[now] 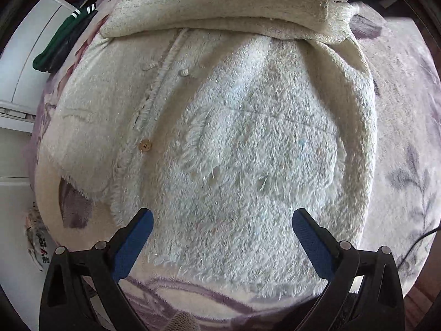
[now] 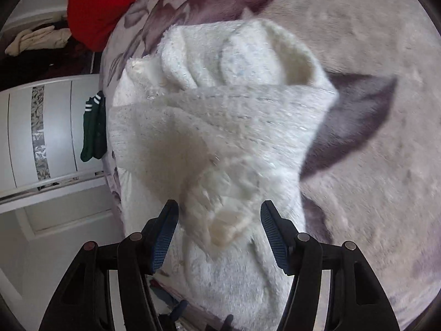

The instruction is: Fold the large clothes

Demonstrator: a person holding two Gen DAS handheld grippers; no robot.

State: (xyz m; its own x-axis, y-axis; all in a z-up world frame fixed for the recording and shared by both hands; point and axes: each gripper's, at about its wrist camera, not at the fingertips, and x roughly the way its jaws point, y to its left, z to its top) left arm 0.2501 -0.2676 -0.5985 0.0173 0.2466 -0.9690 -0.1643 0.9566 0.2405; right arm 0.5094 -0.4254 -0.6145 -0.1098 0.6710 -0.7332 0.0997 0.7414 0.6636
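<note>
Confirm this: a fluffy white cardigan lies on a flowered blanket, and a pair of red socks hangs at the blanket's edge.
One thing is wrong: the socks are dark green with white stripes, not red, as the right wrist view shows. The fluffy white cardigan does lie on the flowered blanket.

Cardigan (image 2: 220, 127) motion-blurred in rt view (bedspread (image 2: 372, 41) too)

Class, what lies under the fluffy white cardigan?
A floral blanket shows around the white cardigan and beneath it. What the cardigan covers at its middle stays hidden.
</note>
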